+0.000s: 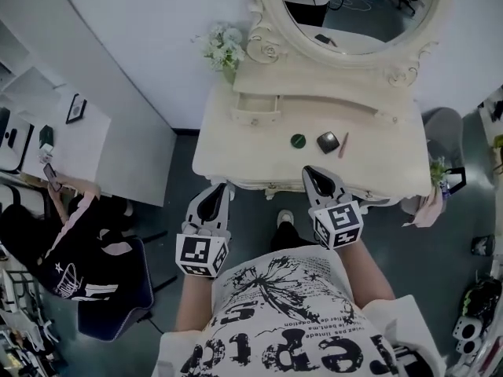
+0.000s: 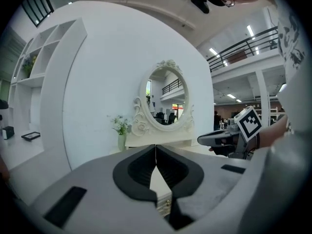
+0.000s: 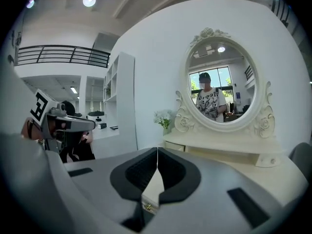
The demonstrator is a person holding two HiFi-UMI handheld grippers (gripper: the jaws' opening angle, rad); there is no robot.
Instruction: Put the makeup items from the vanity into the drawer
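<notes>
Head view: left hand-held gripper [image 1: 216,189] and right hand-held gripper [image 1: 313,172] jaws together, empty, poised at desk [image 1: 228,159] edge, likely pre-reach; compact [image 1: 328,141], pencil [image 1: 343,144] not yet in drawer [image 1: 255,108].

Vanity top [image 1: 228,146] left free; disc [image 1: 297,140], compact [image 1: 328,141], pencil [image 1: 343,144] centre-right.

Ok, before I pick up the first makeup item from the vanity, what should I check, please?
1. Left gripper empty: ok, jaws together on nothing.
2. Right gripper empty: ok, same.
3. Jaws open for a grasp: not ok, both shut.
4. Items free to grasp: ok. The green round item, black compact and pink pencil lie apart on the vanity.
5. Small drawer open: ok, looks pulled out. Contents: cannot tell.
</notes>
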